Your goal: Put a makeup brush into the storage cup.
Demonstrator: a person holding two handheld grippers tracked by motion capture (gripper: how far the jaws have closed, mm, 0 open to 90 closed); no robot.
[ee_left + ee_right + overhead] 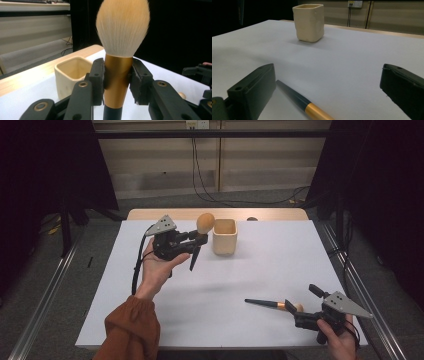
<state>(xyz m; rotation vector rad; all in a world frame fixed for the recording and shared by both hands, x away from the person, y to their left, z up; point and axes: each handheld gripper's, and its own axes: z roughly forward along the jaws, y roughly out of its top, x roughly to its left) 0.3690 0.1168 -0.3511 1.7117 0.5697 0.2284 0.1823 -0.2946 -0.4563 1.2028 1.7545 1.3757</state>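
Note:
My left gripper (199,241) is held above the table, shut on the gold ferrule of a large makeup brush (205,222). The brush stands upright: its fluffy tan head (122,25) is on top and its dark handle points down. Just to its right stands a cream square cup (224,236), which the left gripper view shows open and empty (71,72). A second, thinner brush (272,304) lies flat on the white table (240,275) at the front right. My right gripper (303,308) rests there open, its jaws wide on either side of that brush's dark and gold handle (304,102).
The white table top ends in a wooden strip (215,213) at the far edge. Metal rails (350,270) run along both sides of the table. Dark curtains and cables lie beyond. The cup (309,22) is the only upright thing on the surface.

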